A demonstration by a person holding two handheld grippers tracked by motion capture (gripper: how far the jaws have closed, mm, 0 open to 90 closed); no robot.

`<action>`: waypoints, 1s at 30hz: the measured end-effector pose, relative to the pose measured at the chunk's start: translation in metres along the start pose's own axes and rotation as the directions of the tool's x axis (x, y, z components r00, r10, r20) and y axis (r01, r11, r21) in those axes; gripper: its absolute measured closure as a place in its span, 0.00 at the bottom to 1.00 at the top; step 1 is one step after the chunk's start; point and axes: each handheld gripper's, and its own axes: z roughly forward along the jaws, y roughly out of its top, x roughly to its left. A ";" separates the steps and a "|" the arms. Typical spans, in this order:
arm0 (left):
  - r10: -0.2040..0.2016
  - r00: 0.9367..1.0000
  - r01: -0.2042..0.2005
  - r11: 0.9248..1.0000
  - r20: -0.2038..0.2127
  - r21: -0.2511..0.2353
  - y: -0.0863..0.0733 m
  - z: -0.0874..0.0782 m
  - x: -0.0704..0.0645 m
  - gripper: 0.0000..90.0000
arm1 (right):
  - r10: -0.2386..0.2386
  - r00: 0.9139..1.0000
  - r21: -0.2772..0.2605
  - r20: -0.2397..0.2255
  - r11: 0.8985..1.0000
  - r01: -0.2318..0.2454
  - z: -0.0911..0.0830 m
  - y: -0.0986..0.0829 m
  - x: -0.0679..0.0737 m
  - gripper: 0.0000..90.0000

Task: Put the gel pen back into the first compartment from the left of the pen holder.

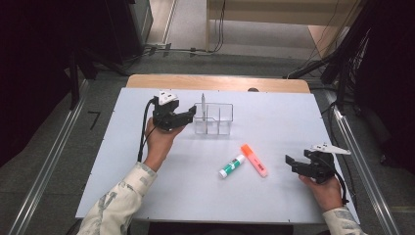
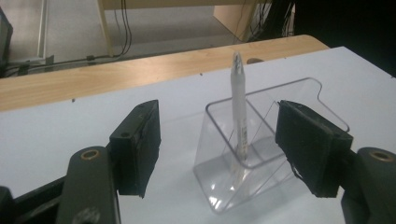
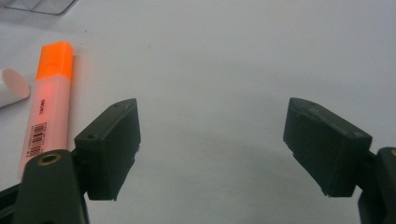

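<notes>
A clear plastic organizer (image 1: 218, 120) stands on the white table (image 1: 274, 112), and a white pen (image 1: 203, 104) stands upright in its left compartment. My left gripper (image 1: 191, 116) is open just left of the organizer. In the left gripper view the pen (image 2: 238, 107) and the organizer (image 2: 299, 88) lie ahead between the open jaws of the gripper (image 2: 219, 140), untouched. An orange highlighter (image 1: 254, 160) and a green-capped glue stick (image 1: 231, 166) lie flat mid-table. My right gripper (image 1: 292, 164) is open and empty, right of the highlighter (image 3: 49, 107). Its jaws (image 3: 210, 144) frame bare table.
The white end of the glue stick (image 3: 11, 86) shows beside the highlighter in the right gripper view. A wooden table edge (image 1: 215, 82) runs along the far side. Cables and dark stands line the floor beyond.
</notes>
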 end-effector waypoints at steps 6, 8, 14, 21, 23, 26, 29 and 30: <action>-0.010 1.000 0.010 1.000 -0.006 0.014 -0.018 -0.009 0.005 0.35 | -0.003 1.000 0.000 0.000 1.000 0.003 0.000 0.000 0.000 0.20; -0.012 1.000 0.012 1.000 -0.010 0.023 -0.025 -0.011 0.007 0.35 | -0.003 1.000 0.000 -0.001 1.000 0.003 0.000 0.000 0.000 0.20; -0.002 0.999 0.004 0.999 -0.036 0.047 -0.036 -0.017 0.012 0.32 | -0.003 1.000 -0.003 -0.002 1.000 0.003 0.000 0.000 0.001 0.20; -0.009 1.000 0.011 0.997 -0.027 0.072 -0.048 -0.025 0.014 0.29 | -0.004 1.000 -0.002 -0.006 1.000 0.004 0.000 0.000 0.001 0.20; -0.012 1.000 0.014 0.998 -0.029 0.069 -0.052 -0.029 0.016 0.28 | -0.004 1.000 -0.003 -0.008 1.000 0.004 0.000 0.000 0.001 0.20; -0.019 0.999 0.021 0.998 -0.036 0.064 -0.059 -0.035 0.018 0.28 | -0.002 1.000 -0.003 -0.008 1.000 0.001 -0.001 0.000 0.001 0.20; -0.030 0.999 0.033 0.998 -0.042 0.057 -0.064 -0.042 0.021 0.27 | 0.000 1.000 -0.004 -0.009 1.000 0.000 -0.001 0.000 0.001 0.20; -0.031 0.999 0.033 0.998 -0.044 0.056 -0.066 -0.044 0.022 0.27 | 0.000 1.000 -0.003 -0.008 1.000 0.000 -0.001 0.000 0.001 0.20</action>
